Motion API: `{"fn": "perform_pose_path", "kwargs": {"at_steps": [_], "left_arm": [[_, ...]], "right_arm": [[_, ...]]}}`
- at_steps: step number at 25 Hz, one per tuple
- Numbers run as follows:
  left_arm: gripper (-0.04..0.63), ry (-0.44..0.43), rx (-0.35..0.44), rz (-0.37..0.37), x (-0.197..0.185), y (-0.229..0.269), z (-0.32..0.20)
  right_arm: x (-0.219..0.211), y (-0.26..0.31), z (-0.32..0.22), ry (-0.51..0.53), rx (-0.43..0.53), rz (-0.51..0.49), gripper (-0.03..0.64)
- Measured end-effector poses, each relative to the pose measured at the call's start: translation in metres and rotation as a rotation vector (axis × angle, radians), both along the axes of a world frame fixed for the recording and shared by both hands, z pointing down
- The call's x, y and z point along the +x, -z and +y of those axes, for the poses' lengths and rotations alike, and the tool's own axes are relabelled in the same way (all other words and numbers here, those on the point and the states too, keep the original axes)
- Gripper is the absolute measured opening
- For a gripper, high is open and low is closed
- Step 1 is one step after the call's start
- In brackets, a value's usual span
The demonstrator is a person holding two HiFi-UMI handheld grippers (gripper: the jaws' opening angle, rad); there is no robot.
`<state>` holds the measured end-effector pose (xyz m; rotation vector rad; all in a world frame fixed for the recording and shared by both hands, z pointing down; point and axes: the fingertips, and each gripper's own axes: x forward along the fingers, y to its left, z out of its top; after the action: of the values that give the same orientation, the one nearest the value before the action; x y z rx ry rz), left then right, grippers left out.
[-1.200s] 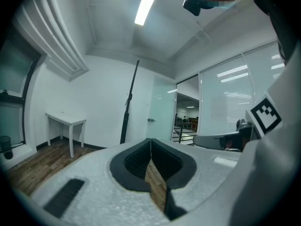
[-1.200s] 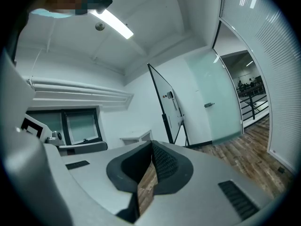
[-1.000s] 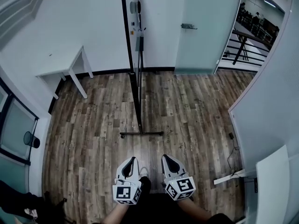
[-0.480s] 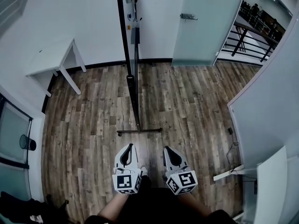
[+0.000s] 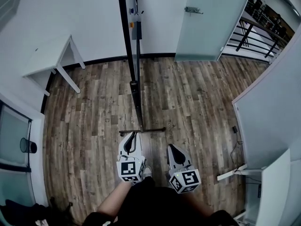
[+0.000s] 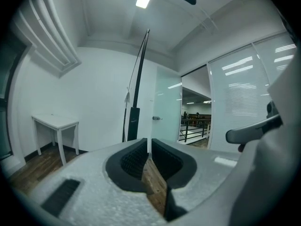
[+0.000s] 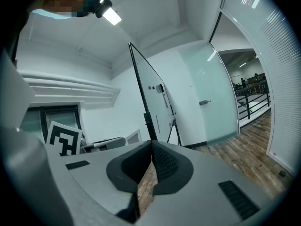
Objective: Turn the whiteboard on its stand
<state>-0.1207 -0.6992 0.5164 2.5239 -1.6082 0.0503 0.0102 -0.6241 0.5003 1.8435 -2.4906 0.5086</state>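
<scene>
The whiteboard [image 5: 126,18] stands edge-on to me in the head view, a thin dark frame running down to its stand's foot bar [image 5: 141,130] on the wood floor. My left gripper [image 5: 131,136] is shut and empty, its tips just short of the foot bar. My right gripper [image 5: 172,148] is also shut and empty, a little to the right and further back. In the left gripper view the board's edge [image 6: 139,84] rises straight ahead of the closed left gripper [image 6: 149,140]. In the right gripper view the board's pane [image 7: 157,100] leans left of centre beyond the closed right gripper [image 7: 152,143].
A white table [image 5: 49,55] stands against the wall at the left. A frosted glass door [image 5: 211,22] is behind the board, with black railings [image 5: 261,20] beyond. A white partition [image 5: 270,112] bounds the right; a cable [image 5: 235,135] lies at its foot.
Both grippers have moved forward toward the stand's foot bar, the left one further. The whiteboard now sits nearer in view. Both stay shut.
</scene>
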Motion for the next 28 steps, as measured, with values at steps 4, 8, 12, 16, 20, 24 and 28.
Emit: {"fn": "perform_pose_path", "kwargs": {"at_steps": [4, 8, 12, 16, 20, 24, 28], "left_arm": [[0.025, -0.006, -0.016, -0.008, 0.005, -0.015, -0.036], [0.12, -0.028, -0.049, -0.023, 0.013, -0.035, -0.067], [0.165, -0.011, -0.064, -0.057, 0.019, -0.054, -0.099], [0.206, 0.024, -0.091, -0.059, 0.019, -0.066, -0.135], [0.221, 0.05, -0.11, -0.053, 0.018, -0.076, -0.164], [0.238, 0.067, -0.115, -0.077, 0.018, -0.087, -0.188], [0.244, 0.059, -0.111, -0.111, 0.022, -0.089, -0.207]], "right_arm": [[0.003, -0.005, -0.019, -0.016, -0.006, 0.001, 0.012], [0.003, -0.009, -0.03, -0.025, -0.012, -0.002, 0.012], [0.007, -0.016, -0.034, -0.037, -0.024, 0.0, 0.012], [0.009, -0.024, -0.038, -0.052, -0.044, -0.003, 0.012], [0.01, -0.029, -0.04, -0.059, -0.057, -0.003, 0.012], [0.011, -0.034, -0.041, -0.064, -0.067, -0.003, 0.012], [0.014, -0.039, -0.042, -0.076, -0.077, -0.004, 0.012]]}}
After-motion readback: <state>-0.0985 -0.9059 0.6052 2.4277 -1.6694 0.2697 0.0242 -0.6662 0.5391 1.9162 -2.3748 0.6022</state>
